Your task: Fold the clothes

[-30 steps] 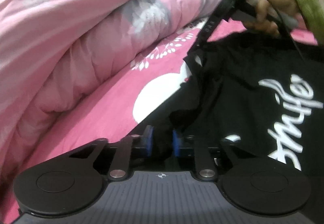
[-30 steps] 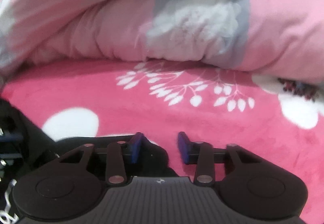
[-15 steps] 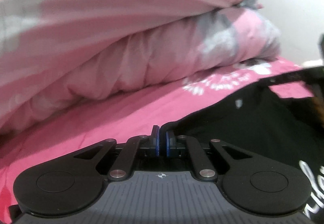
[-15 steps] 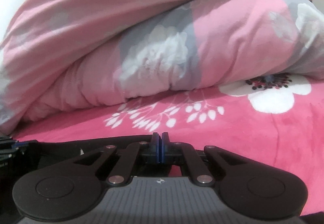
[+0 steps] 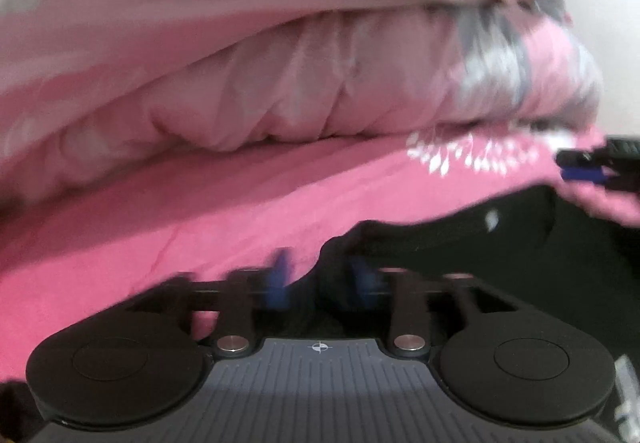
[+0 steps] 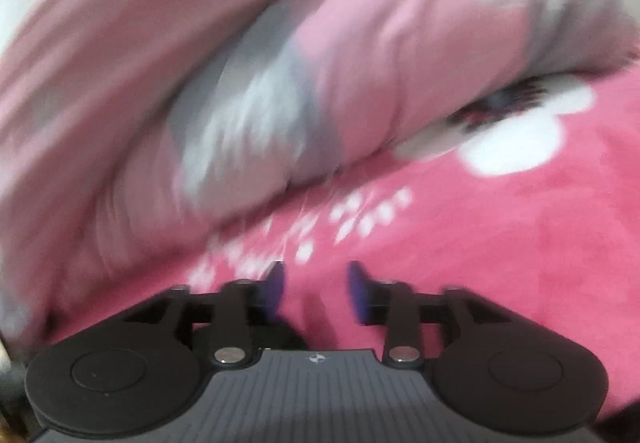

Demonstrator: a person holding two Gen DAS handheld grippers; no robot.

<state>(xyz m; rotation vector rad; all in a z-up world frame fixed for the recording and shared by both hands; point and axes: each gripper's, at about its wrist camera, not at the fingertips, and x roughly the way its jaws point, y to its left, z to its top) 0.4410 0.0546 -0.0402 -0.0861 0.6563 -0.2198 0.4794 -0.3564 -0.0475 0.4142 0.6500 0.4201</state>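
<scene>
A black T-shirt [image 5: 500, 263] with white print lies spread on the pink blanket [image 5: 224, 227], filling the lower right of the left wrist view. My left gripper [image 5: 322, 277] is low over its near corner. Its jaws are opening, and the shirt's edge lies loose between the blue pads [image 5: 280, 275], which do not press on it. At that view's right edge the right gripper [image 5: 580, 165] shows its blue pads just above the shirt's far edge. In the right wrist view my right gripper [image 6: 316, 283] is also opening, with only blanket between its fingers and a scrap of black cloth [image 6: 288, 337] just under its body.
A bulky pale pink duvet [image 5: 280, 83] with grey and white flowers is heaped along the far side of the bed [image 6: 360, 63]. The pink blanket carries white leaf and flower prints [image 6: 512, 147]. A white wall [image 5: 608, 3] stands at the right.
Both grippers were shut on the shirt's edge half a second ago and now stand apart, with the cloth released. Both views have shifted and rolled, and now are blurred.
</scene>
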